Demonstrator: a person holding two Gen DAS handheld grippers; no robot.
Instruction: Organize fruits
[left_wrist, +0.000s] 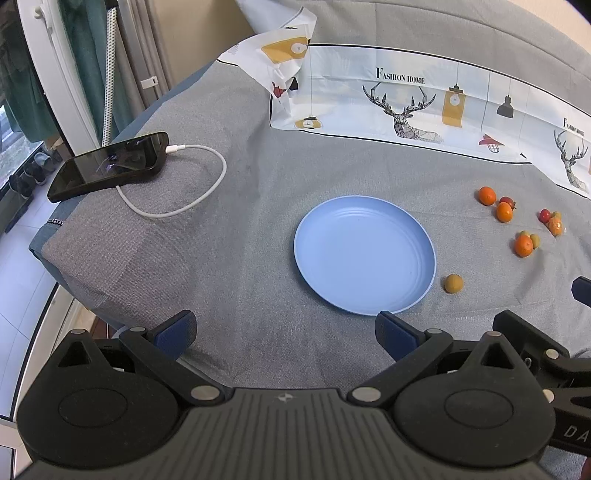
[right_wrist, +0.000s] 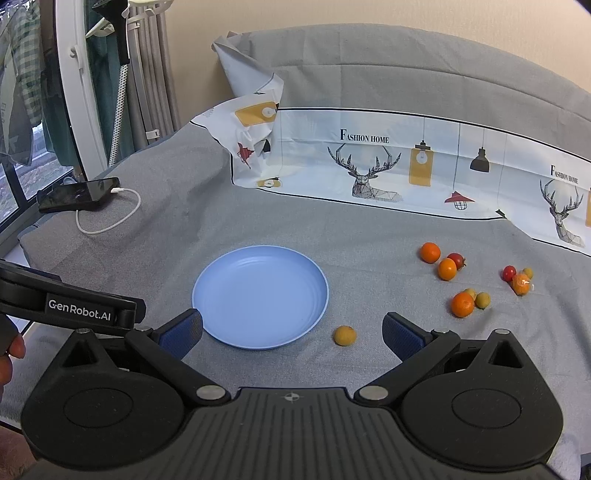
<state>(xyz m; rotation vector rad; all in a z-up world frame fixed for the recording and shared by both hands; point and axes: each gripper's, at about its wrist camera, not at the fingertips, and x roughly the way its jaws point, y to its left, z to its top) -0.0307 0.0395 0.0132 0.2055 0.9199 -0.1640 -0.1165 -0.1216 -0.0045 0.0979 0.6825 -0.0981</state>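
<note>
A light blue plate (left_wrist: 364, 291) (right_wrist: 221, 291) lies bare on the grey cloth. A small tan fruit (left_wrist: 453, 283) (right_wrist: 345, 335) sits just right of it. Further right lie several small oranges (left_wrist: 523, 245) (right_wrist: 462, 304), red cherry tomatoes (right_wrist: 509, 273) and little green-tan fruits (right_wrist: 482, 299). My left gripper (left_wrist: 286, 338) is open, hovering just short of the plate's near rim. My right gripper (right_wrist: 291, 336) is open too, with the plate's edge and the tan fruit ahead between its fingers. Nothing is held by either one.
A black phone (left_wrist: 107, 168) (right_wrist: 79, 194) with a white charging cable (left_wrist: 207, 195) lies at the far left near the cloth's edge. A printed white sheet (left_wrist: 424, 107) (right_wrist: 388, 166) runs along the back. The left gripper's body (right_wrist: 66, 306) and a hand show at left.
</note>
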